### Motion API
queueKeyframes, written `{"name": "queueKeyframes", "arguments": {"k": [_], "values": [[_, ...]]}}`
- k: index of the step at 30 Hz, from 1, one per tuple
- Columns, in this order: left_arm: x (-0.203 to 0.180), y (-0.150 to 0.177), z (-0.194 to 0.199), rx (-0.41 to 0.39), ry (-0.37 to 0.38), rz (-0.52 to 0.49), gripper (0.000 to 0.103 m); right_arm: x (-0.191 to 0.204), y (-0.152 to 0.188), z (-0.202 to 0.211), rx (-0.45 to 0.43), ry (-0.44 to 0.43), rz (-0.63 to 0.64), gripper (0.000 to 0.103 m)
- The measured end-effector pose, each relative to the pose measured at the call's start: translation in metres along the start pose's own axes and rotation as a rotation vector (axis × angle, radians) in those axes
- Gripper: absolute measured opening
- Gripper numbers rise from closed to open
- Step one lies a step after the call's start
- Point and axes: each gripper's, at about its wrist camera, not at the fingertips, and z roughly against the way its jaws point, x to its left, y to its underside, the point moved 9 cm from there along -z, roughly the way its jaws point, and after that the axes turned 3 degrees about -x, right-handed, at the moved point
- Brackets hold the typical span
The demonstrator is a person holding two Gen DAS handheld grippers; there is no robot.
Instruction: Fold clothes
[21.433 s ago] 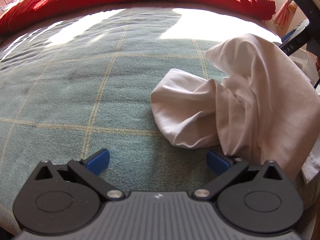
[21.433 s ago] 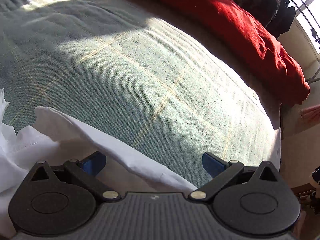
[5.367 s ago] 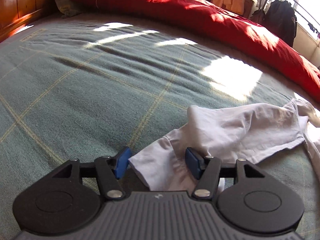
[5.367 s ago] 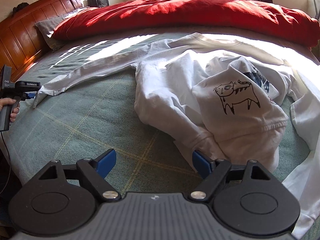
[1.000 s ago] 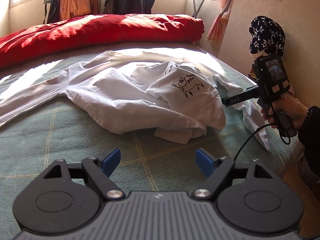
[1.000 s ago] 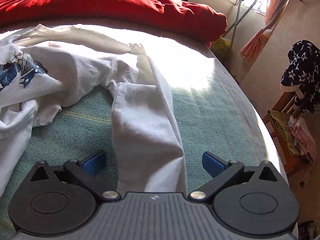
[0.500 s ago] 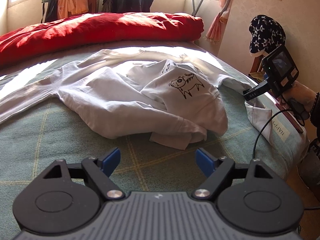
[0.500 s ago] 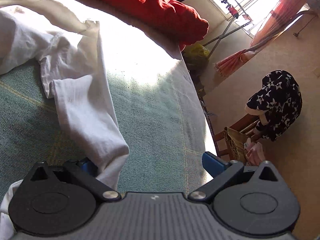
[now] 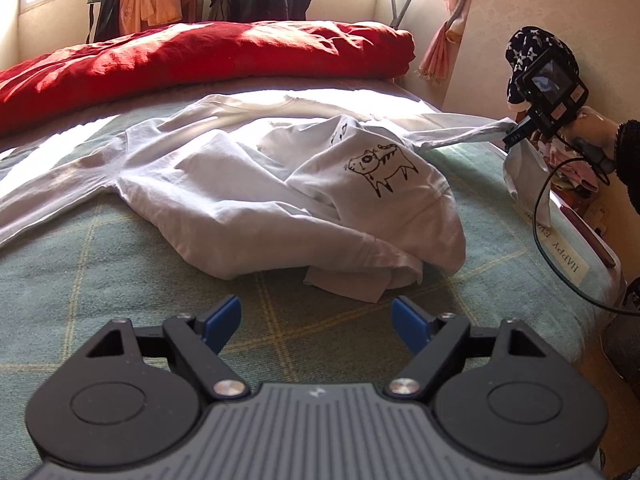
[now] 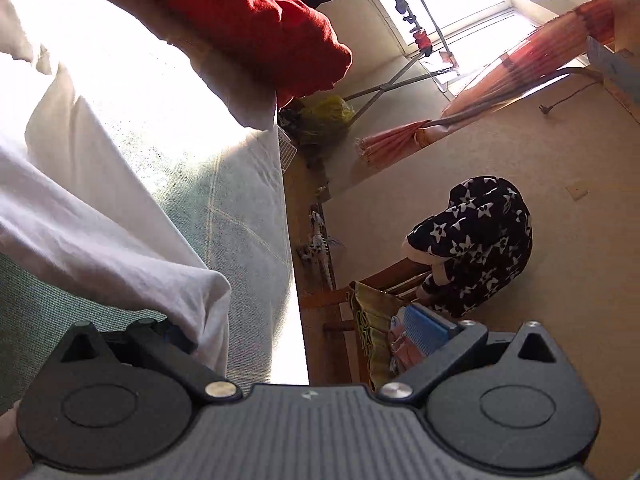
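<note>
A white long-sleeved shirt [image 9: 248, 200] with a cat drawing lies crumpled on the green plaid bedspread [image 9: 100, 280]. My left gripper [image 9: 316, 322] hovers open just short of the shirt's near hem, with nothing between its fingers. One sleeve [image 9: 460, 136] stretches right to my right gripper [image 9: 516, 134], which a hand holds at the bed's edge. In the right wrist view the right gripper [image 10: 300, 330] stands wide open and tilted. The sleeve's end [image 10: 120, 240] drapes over and hides its left finger, while its right fingertip [image 10: 424, 324] is bare.
A red duvet [image 9: 200, 56] lies along the far side of the bed. The bed's right edge [image 10: 288, 260] drops to the floor. A wooden chair [image 10: 380, 280] with a star-patterned garment [image 10: 476, 240] stands beside it. A cable [image 9: 560, 264] trails from the right gripper.
The right gripper has rolled and swung toward the bed's edge, and the sleeve now lies over its left finger, lifted and stretched. The left gripper has barely moved.
</note>
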Motion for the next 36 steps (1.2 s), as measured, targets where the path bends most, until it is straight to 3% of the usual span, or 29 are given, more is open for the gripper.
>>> {"name": "queueKeyframes", "arguments": {"k": [7, 8, 13, 18, 24, 26, 30, 34, 36], "values": [[0.003, -0.002, -0.005, 0.008, -0.008, 0.006, 0.083, -0.009, -0.029, -0.023, -0.041, 0.079, 0.118, 0.103], [0.003, -0.002, -0.006, 0.01, -0.009, 0.007, 0.083, -0.006, -0.03, -0.026, -0.038, 0.059, 0.118, 0.103], [0.003, -0.002, -0.008, 0.018, -0.009, 0.004, 0.083, 0.025, -0.018, -0.038, 0.049, -0.17, 0.053, 0.103], [0.001, -0.002, -0.009, 0.017, -0.007, 0.002, 0.083, 0.034, -0.006, -0.013, 0.037, -0.385, -0.077, 0.103], [-0.009, 0.0, -0.013, 0.024, 0.014, -0.003, 0.083, 0.034, 0.026, 0.012, 0.07, -0.531, -0.213, 0.103], [-0.013, 0.001, -0.012, 0.025, 0.02, -0.009, 0.083, 0.043, 0.036, 0.014, 0.089, -0.541, -0.213, 0.103], [-0.018, 0.001, -0.009, 0.024, 0.021, -0.032, 0.083, 0.052, 0.055, 0.005, 0.135, -0.481, -0.143, 0.103], [-0.013, 0.0, -0.009, 0.025, -0.001, -0.021, 0.083, 0.031, 0.07, -0.009, 0.174, -0.423, -0.159, 0.103], [-0.011, 0.0, -0.01, 0.026, -0.007, -0.017, 0.083, 0.015, 0.081, -0.022, 0.206, -0.352, -0.15, 0.103]]}}
